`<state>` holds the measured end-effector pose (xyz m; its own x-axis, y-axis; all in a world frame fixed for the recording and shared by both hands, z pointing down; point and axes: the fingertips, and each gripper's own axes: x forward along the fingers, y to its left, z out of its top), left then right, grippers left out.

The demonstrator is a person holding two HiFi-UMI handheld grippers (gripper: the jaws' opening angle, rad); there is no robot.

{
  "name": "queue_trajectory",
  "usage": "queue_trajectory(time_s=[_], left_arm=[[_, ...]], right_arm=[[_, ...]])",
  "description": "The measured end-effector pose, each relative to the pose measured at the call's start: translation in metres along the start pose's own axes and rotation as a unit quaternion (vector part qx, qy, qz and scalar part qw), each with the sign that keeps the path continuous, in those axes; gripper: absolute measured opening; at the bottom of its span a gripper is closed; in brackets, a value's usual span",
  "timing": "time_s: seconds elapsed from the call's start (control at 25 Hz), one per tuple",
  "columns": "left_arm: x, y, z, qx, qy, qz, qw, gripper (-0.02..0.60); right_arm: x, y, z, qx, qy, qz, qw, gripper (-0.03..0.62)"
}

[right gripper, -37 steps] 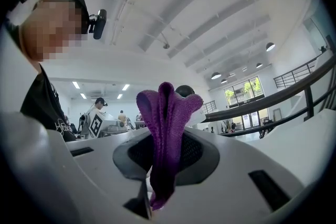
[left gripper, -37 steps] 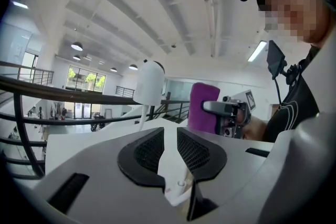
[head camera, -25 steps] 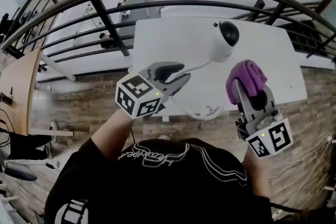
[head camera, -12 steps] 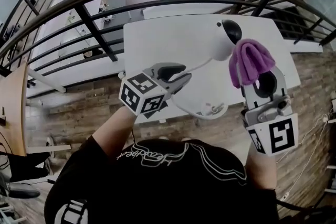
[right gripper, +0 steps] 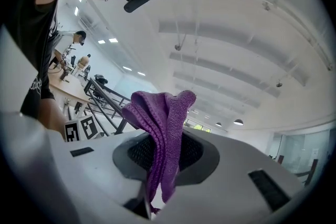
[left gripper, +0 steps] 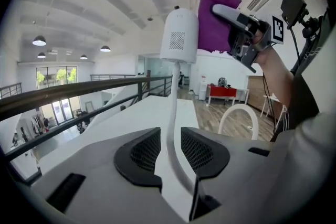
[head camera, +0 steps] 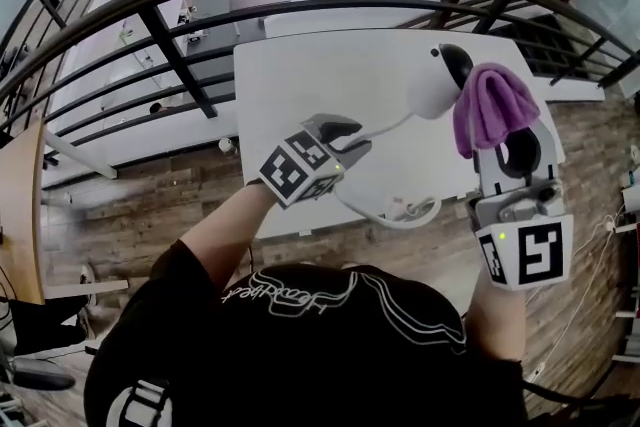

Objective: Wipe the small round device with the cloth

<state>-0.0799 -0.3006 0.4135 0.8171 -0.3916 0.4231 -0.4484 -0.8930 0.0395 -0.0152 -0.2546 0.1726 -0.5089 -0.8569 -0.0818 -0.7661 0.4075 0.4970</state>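
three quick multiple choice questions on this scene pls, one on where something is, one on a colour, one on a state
1. Where is the cloth compared with the small round device?
A. held up close beside it
B. lying flat on the table
C. hanging on the railing

2. What colour is the cloth?
A. yellow
B. purple
C. white

3. What is the left gripper doing?
A. open and empty
B. jaws shut on the cloth
C. jaws closed on the device's white cable

Answers:
1 A: the head view shows the cloth in the right gripper, raised right next to the device.
2 B: it is purple in all three views.
3 C: the left gripper view shows the cable running between the jaws, with the device held up at its end.
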Motion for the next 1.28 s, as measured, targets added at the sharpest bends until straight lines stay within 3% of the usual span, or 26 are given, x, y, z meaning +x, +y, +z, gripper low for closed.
queue_trajectory(time_s=[0.24,0.4,0.68,0.84,1.04,1.28], left_arm=[[0.012,-0.003,-0.008,0.001,0.013,-0.029,0.9995,0.115],[0.014,-0.002,-0.011,-0.001,0.015,-0.028,0.9995,0.067],[0.01,-0.002,-0.013,-0.029,0.001,-0.044,0.9986,0.066],[0.01,-0.002,-0.009,-0.033,-0.001,-0.048,0.9983,0.066],[0.008,-0.004,-0.007,-0.035,-0.004,-0.053,0.998,0.066],[0.009,-0.004,-0.008,-0.039,-0.005,-0.055,0.9977,0.066]], right_arm=[[0.004,0.004,0.004,-0.017,0.006,-0.013,1.0,0.061],[0.004,0.005,0.007,-0.03,0.01,-0.024,0.999,0.061],[0.012,0.015,0.014,-0.116,0.029,-0.056,0.991,0.061],[0.02,0.021,0.01,-0.173,0.055,-0.068,0.981,0.061],[0.028,0.029,-0.001,-0.255,0.11,-0.091,0.956,0.061],[0.038,0.045,-0.014,-0.325,0.127,-0.093,0.933,0.061]])
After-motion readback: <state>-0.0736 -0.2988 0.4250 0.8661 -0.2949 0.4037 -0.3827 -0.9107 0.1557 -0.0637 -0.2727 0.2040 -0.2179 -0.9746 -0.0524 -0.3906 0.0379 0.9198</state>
